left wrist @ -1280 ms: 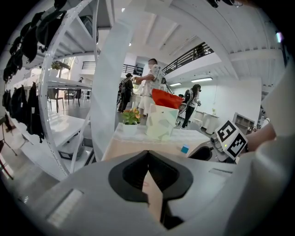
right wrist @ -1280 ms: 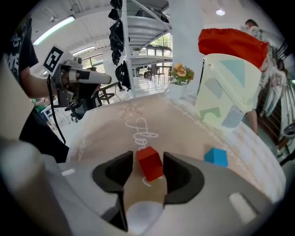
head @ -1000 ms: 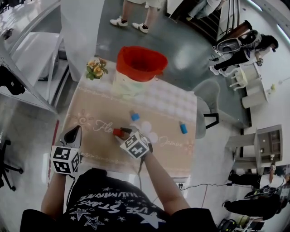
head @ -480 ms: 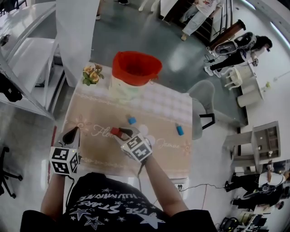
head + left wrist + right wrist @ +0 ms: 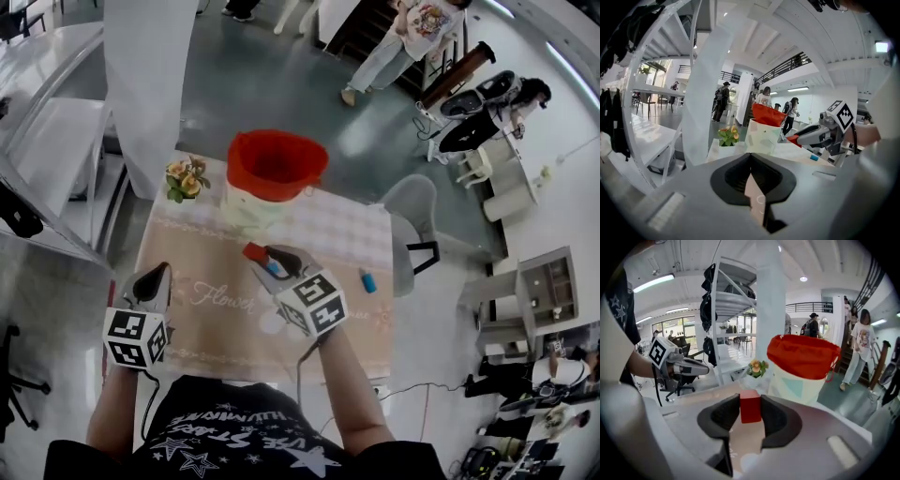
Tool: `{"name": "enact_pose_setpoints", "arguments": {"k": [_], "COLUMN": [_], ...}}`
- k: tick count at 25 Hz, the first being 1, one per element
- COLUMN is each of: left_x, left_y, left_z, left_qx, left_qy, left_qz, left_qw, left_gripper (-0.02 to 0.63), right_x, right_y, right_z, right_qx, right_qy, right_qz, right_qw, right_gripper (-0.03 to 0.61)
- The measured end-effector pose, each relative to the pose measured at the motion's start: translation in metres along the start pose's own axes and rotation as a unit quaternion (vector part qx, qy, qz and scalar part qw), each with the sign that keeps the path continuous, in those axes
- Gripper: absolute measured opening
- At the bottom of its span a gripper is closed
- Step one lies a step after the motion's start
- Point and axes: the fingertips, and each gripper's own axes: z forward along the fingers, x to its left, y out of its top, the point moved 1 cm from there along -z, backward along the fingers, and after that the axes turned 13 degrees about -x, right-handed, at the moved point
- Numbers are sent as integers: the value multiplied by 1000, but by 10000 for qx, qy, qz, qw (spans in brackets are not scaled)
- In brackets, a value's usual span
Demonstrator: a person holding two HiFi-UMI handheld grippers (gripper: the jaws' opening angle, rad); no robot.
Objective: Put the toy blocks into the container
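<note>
My right gripper [image 5: 262,254] is shut on a red block [image 5: 254,251], held above the middle of the patterned table [image 5: 206,323]; its jaws have just been closing with the block between them. In the right gripper view the red block [image 5: 750,406] sits between the black pads, with the red-lined container [image 5: 804,357] just ahead. That container [image 5: 277,164] stands at the table's far edge. One blue block [image 5: 367,281] lies to the right, another [image 5: 273,269] shows under the right gripper. My left gripper [image 5: 150,281] hovers at the table's left side, shut, holding nothing.
A small pot of flowers [image 5: 186,176] stands left of the container. A grey chair [image 5: 412,211] is at the table's far right corner. A white pillar [image 5: 150,84] and a white rack [image 5: 47,141] stand to the left. People walk on the floor beyond.
My right gripper has lifted the red block off the table and carried it up and toward the container. The left gripper has risen a little.
</note>
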Motion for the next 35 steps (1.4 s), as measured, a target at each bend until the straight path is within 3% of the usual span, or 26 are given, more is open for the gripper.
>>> {"name": "enact_pose_setpoints", "arguments": {"k": [9, 21, 35], "left_x": [-13, -24, -22], "left_y": [46, 79, 74], "left_z": [33, 61, 69], "left_qx": [-314, -591, -617], "left_qy": [-242, 1, 271], "left_qz": [160, 302, 212], "left_qw": [9991, 9978, 9975], "left_gripper": [9, 9, 9], "right_x": [-49, -114, -146], "right_y": [75, 131, 125], "right_z": [-21, -6, 38], "right_qx": [-700, -1025, -795], "right_qy": [-445, -460, -514], "right_qz": [-48, -292, -300], "right_qw": [9965, 9932, 9951], "right_gripper": [141, 141, 143]}}
